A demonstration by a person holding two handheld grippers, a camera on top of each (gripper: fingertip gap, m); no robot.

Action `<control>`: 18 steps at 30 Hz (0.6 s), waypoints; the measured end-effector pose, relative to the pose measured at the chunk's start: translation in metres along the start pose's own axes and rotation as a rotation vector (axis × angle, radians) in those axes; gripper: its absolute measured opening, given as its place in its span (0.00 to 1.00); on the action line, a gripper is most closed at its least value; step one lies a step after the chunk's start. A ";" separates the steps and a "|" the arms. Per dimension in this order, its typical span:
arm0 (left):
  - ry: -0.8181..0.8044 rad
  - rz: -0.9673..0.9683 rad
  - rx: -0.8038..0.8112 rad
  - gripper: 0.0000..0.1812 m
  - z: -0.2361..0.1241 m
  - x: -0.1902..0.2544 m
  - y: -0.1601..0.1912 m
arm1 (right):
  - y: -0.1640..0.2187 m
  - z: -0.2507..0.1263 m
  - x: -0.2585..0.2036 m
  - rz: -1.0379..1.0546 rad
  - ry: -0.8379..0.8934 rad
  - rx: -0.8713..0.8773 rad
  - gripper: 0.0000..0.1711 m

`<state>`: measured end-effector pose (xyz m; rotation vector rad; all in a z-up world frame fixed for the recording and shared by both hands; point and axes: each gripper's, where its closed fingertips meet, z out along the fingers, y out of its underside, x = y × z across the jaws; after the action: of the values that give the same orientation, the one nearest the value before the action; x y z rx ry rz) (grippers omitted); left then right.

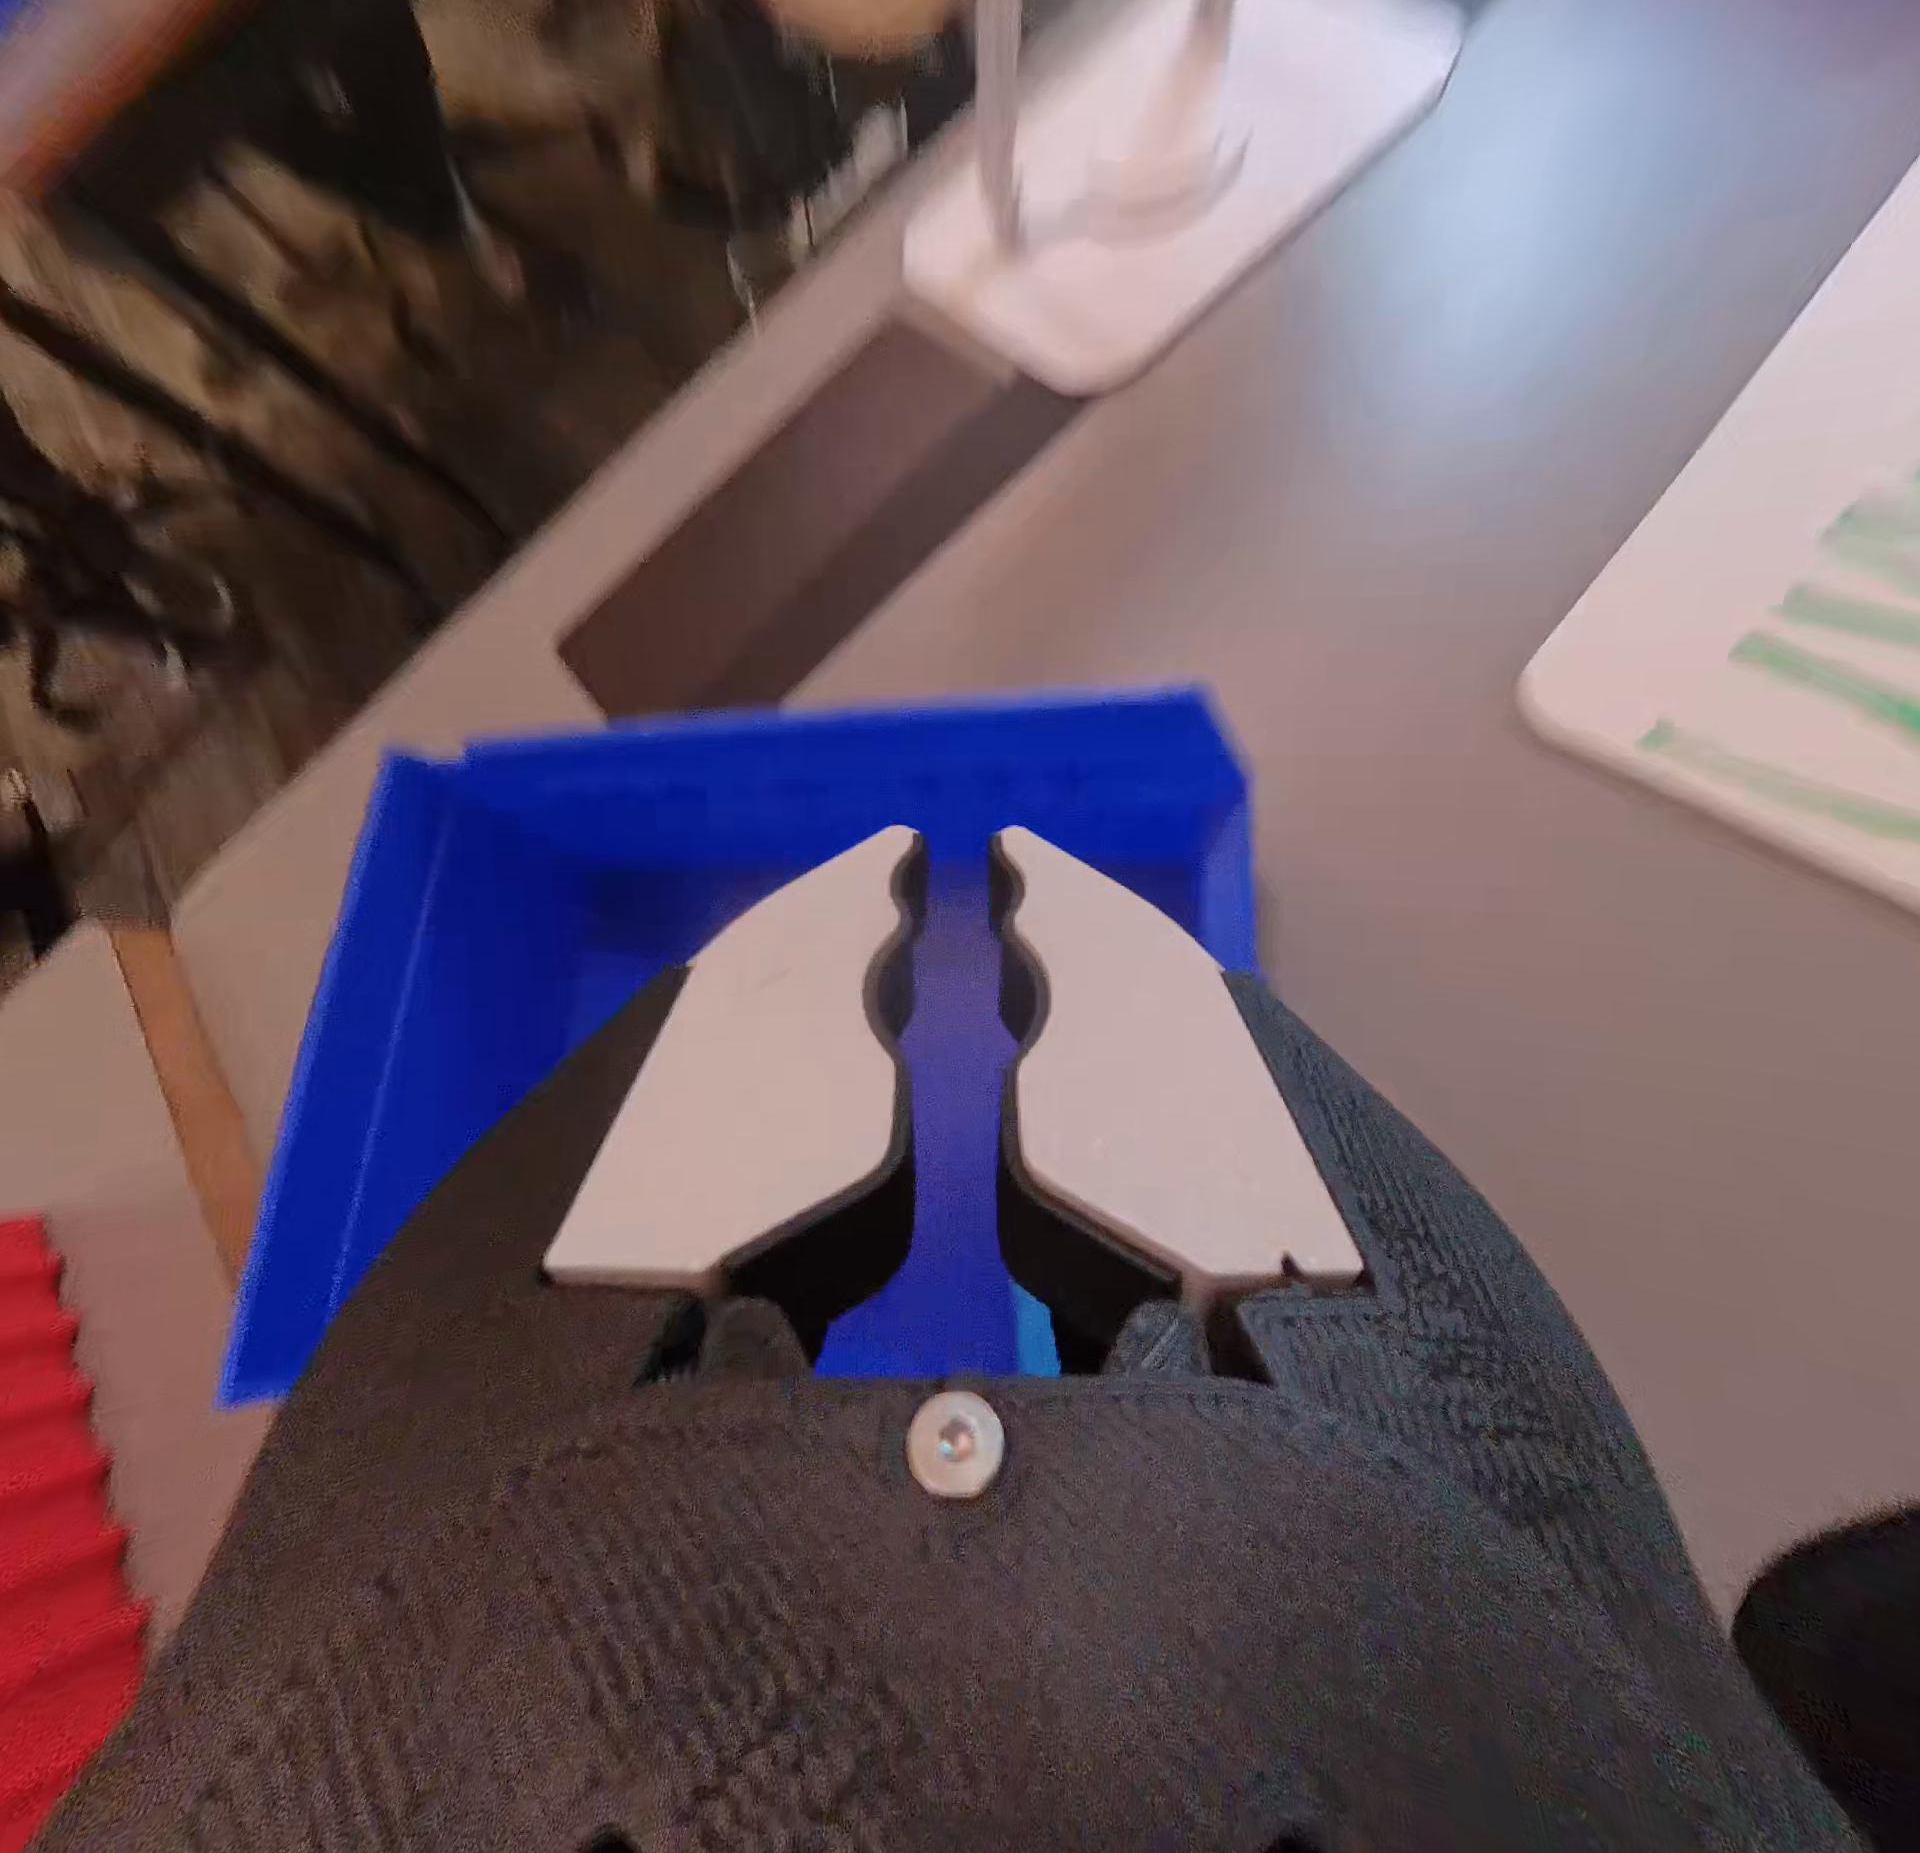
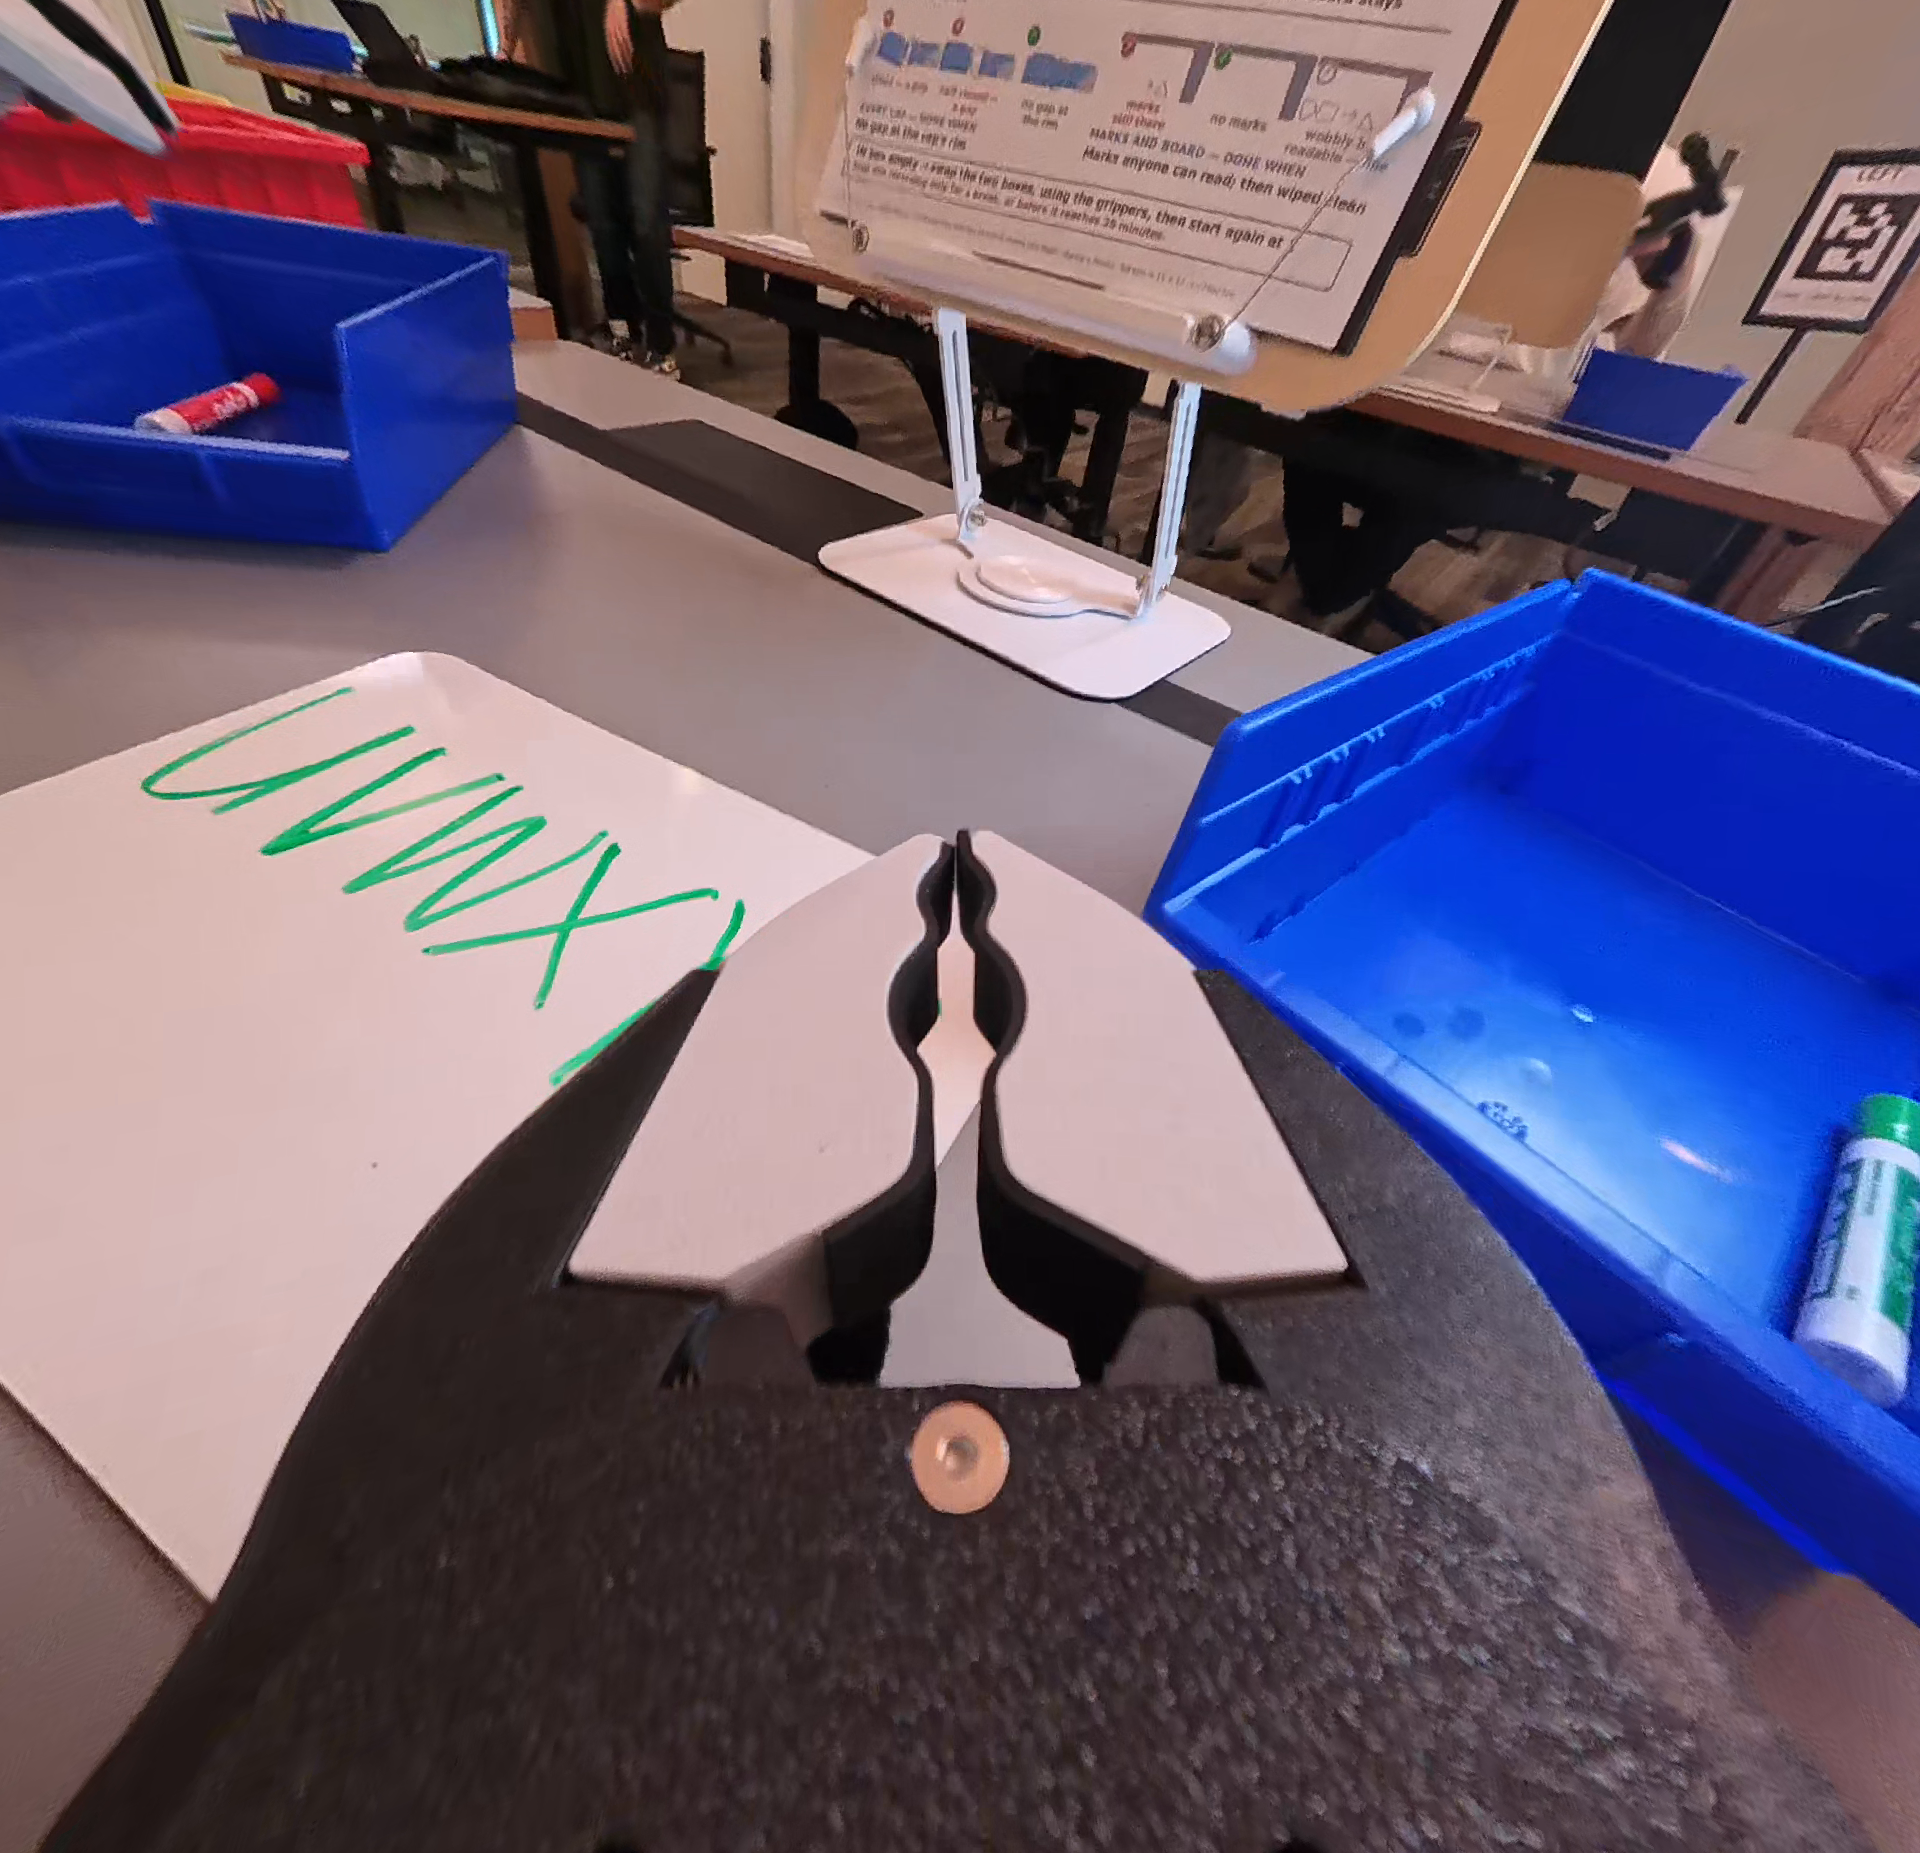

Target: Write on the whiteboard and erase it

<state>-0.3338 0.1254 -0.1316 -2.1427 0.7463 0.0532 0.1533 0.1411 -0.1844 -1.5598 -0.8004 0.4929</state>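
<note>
- Hovering above a blue bin (image 1: 499, 972), the left tool (image 1: 957, 837) has its two pale fingers (image 1: 758, 1055) slightly spread, with a narrow gap between the tips and nothing held in it; only the bin's blue floor shows through the gap.
- This view is blurred, so the bin's contents cannot be made out here.
- To the right in the left wrist view, a corner of the whiteboard (image 1: 1704, 598) lies flat on the grey counter (image 1: 1351, 868), carrying green strokes.
- In the right wrist view, the right tool (image 2: 957, 839) has its fingers pressed together at the tips and holds nothing.
- It sits over the near right corner of the whiteboard (image 2: 260, 1128), where green marker scribbles (image 2: 416, 847) run across the upper part.
- Just beside the board on the right stands a second blue bin (image 2: 1351, 795); a green marker (image 2: 1865, 1253) lies in it, against the near wall.
- A third blue bin (image 2: 426, 390) stands far left on the counter (image 2: 727, 608), with a red marker (image 2: 208, 404) inside.
- Behind the board, a white stand (image 2: 1029, 608) holds up a printed sheet (image 2: 1143, 120).
</note>
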 end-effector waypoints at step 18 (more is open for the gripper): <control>0.530 0.076 -1.055 0.28 0.014 0.041 0.179 | 0.008 -0.001 -0.013 -0.032 -0.054 -0.019 0.03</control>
<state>-0.3913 0.0318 -0.2792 -3.1870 1.2987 -0.1134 0.1471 0.1315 -0.1941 -1.5545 -0.8723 0.5073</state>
